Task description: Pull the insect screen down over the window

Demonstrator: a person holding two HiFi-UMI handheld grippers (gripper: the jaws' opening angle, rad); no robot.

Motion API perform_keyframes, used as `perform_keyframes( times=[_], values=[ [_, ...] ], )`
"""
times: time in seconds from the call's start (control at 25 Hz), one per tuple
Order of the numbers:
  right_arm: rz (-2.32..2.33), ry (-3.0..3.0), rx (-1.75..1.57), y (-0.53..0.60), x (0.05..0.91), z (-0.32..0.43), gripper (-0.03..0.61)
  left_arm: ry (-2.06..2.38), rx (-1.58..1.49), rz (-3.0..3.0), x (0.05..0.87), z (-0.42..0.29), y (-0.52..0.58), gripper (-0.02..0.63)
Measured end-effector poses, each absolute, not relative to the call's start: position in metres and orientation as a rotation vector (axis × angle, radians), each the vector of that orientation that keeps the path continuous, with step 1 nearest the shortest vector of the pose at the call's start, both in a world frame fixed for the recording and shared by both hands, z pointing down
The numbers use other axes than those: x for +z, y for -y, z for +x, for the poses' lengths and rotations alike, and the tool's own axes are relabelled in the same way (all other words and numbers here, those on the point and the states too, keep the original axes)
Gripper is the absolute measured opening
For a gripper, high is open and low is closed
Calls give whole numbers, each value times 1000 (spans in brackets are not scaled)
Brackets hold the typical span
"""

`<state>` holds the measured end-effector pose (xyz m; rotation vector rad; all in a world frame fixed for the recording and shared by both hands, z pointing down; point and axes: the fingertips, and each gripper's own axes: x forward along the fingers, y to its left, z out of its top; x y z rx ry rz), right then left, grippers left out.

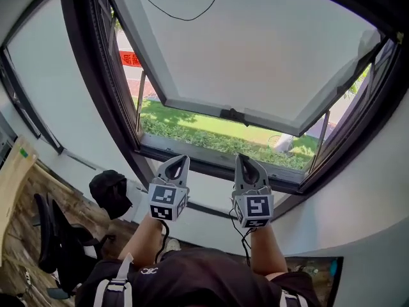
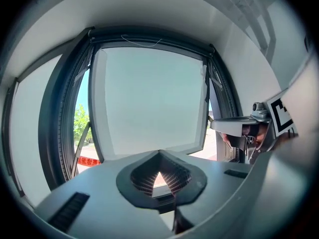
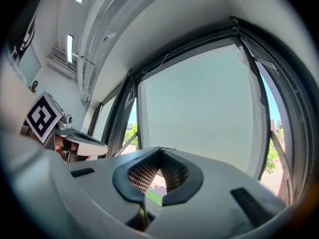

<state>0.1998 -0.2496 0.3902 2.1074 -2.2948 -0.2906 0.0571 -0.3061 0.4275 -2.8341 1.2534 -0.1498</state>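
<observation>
A dark-framed window (image 1: 96, 75) fills the head view, with its frosted sash (image 1: 255, 50) swung outward and a black handle (image 1: 234, 115) on the sash's lower rail. No insect screen shows across the opening. A thin black cord (image 1: 185, 16) hangs near the top. My left gripper (image 1: 182, 160) and right gripper (image 1: 243, 158) stand side by side before the lower frame, both shut with nothing between the jaws. The left gripper (image 2: 159, 153) faces the sash, with the right gripper's body (image 2: 249, 128) beside it. The right gripper (image 3: 160, 149) also faces the pane.
Below left stand a black office chair (image 1: 54, 242) and a black bag (image 1: 110, 190) on a wooden floor. Brown paper (image 1: 16, 171) leans at the left edge. Outside lie a lawn (image 1: 211, 130) and a red banner (image 1: 131, 59). White walls flank the window.
</observation>
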Motion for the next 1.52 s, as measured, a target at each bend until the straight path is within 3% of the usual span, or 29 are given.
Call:
perform_keyframes(
  times=[0.48, 0.8, 1.04, 1.16, 1.52],
  values=[
    [2324, 1972, -413, 282, 377, 193, 5, -1045, -61, -2802, 403, 32, 372, 14],
    [2174, 1645, -554, 270, 366, 235, 6, -964, -263, -2399, 394, 38, 397, 15],
    [2142, 1436, -677, 247, 330, 284, 10, -935, -291, -2217, 368, 34, 405, 97],
    [2096, 1331, -747, 238, 305, 303, 49, -925, -302, -2166, 354, 32, 407, 120],
    [1885, 1067, -966, 218, 220, 329, 58, -900, -310, -2055, 281, 7, 423, 120]
  ],
)
